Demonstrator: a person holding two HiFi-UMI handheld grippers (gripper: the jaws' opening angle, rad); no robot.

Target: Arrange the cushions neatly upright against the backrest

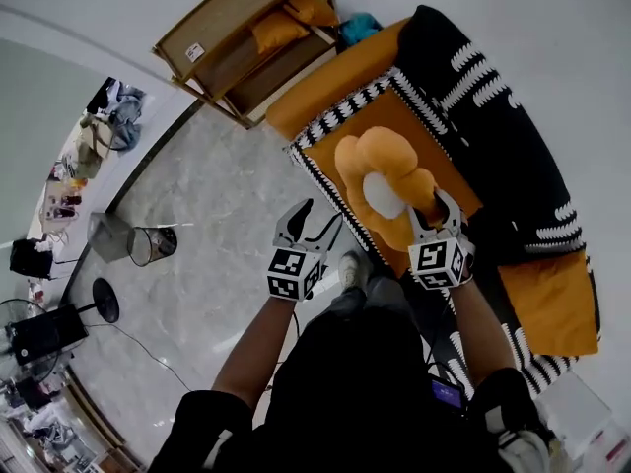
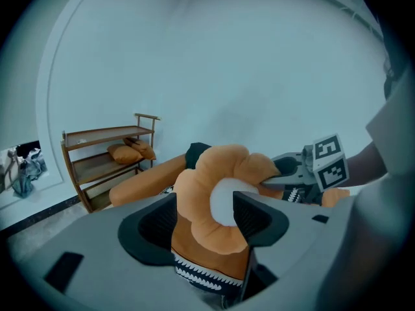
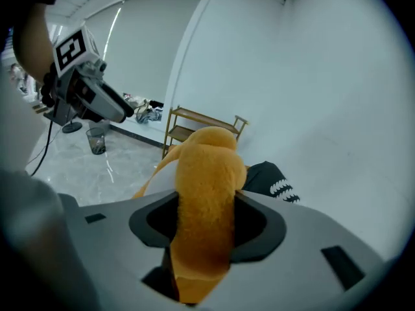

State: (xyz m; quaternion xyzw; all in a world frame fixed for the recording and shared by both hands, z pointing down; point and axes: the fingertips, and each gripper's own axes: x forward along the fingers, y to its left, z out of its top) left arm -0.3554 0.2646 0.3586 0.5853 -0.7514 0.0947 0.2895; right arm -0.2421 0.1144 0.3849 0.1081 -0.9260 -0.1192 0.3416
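An orange flower-shaped cushion (image 1: pixel 380 180) with a white centre hangs lifted over the sofa seat (image 1: pixel 419 126). My right gripper (image 1: pixel 437 215) is shut on one of its lower petals. In the right gripper view that petal (image 3: pixel 204 193) fills the gap between the jaws. My left gripper (image 1: pixel 301 220) stands open to the left of the cushion, over the floor by the sofa's edge, touching nothing. From the left gripper view the cushion (image 2: pixel 214 199) shows beyond the open jaws, with the right gripper (image 2: pixel 285 173) pinching its right side. A black patterned throw covers the backrest (image 1: pixel 493 116).
A wooden shelf (image 1: pixel 246 42) holding two orange cushions (image 1: pixel 281 28) stands beyond the sofa's far end. A wire bin (image 1: pixel 153 244) and a fan base (image 1: pixel 104 299) sit on the marble floor to the left. The person's shoe (image 1: pixel 350 264) is at the sofa's front edge.
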